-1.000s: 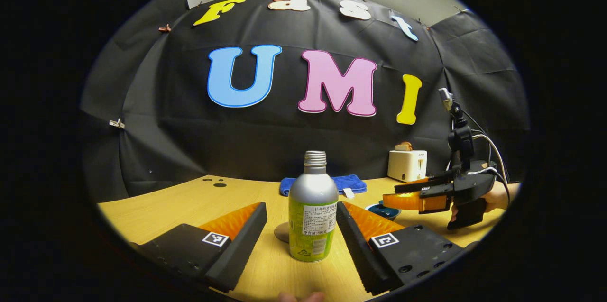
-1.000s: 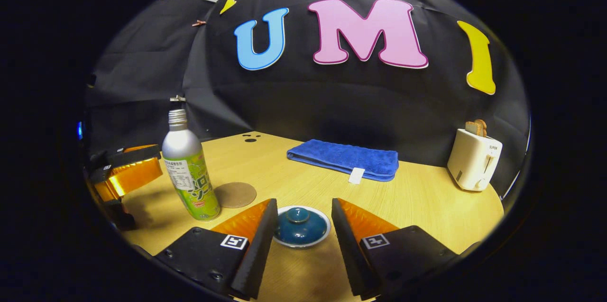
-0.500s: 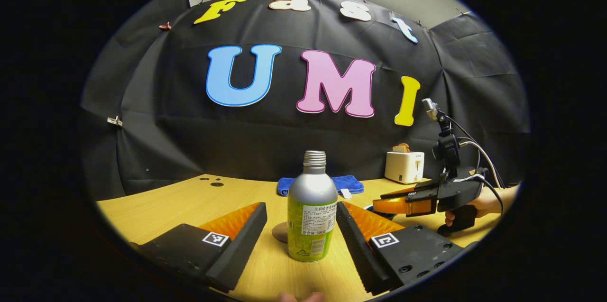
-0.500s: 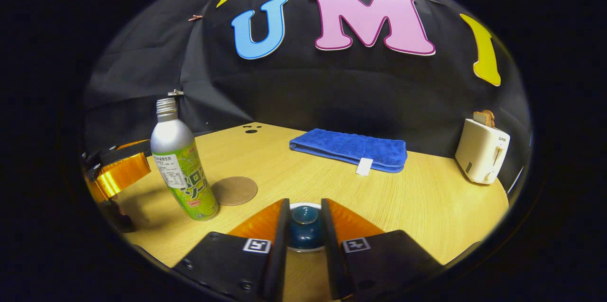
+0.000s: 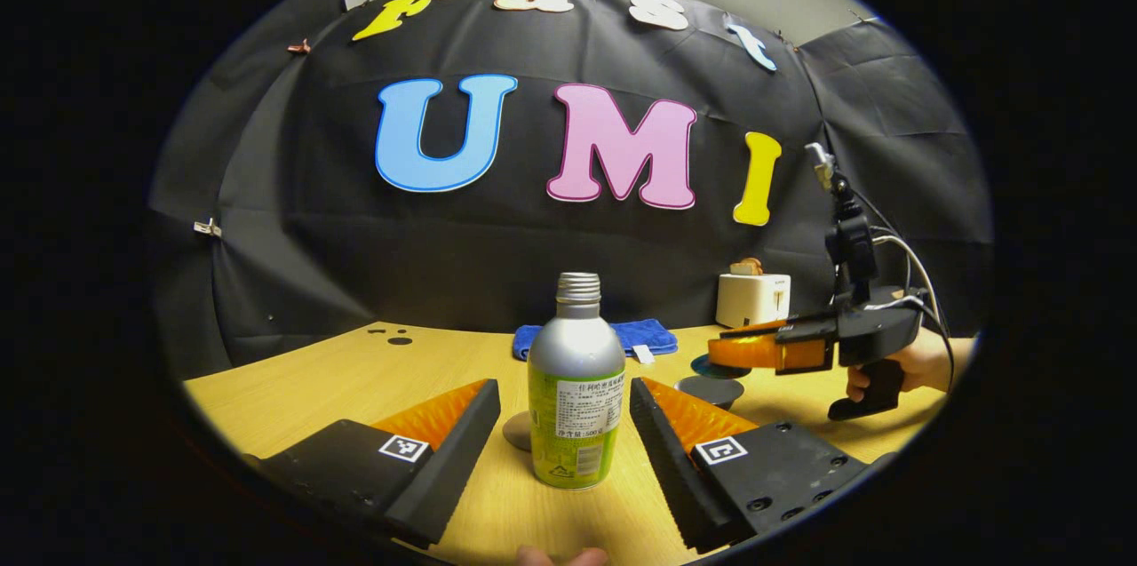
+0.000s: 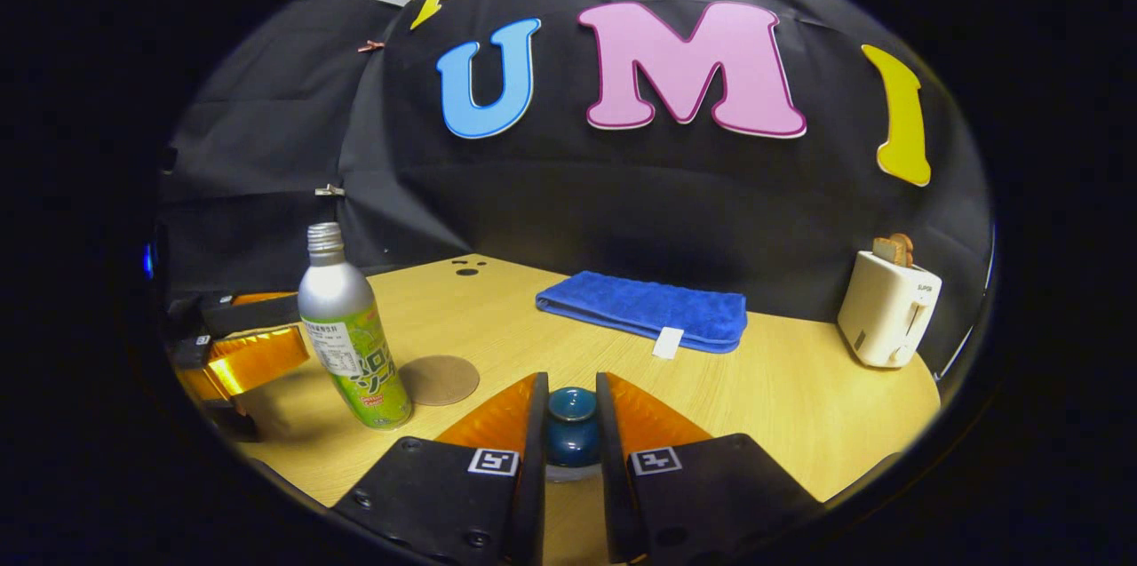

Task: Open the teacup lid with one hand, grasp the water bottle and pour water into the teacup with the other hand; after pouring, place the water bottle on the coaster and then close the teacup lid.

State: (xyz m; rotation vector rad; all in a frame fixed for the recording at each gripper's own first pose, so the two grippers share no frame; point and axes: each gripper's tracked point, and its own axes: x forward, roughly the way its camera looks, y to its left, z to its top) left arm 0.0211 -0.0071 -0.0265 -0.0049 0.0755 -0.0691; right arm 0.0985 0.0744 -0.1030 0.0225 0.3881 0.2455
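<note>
Ribbed orange jaws pinch glazed blue teacup lid knob, right gripper

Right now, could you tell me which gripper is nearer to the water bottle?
The left. The left gripper has the water bottle standing between its open jaws, not yet gripped. The right gripper is off to the bottle's side, closed on the teacup lid.

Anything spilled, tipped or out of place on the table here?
Nothing stands out. The water bottle stands upright beside the bare coaster, the blue towel lies folded, and the right gripper holds the teacup lid by its knob. No spill visible.
</note>
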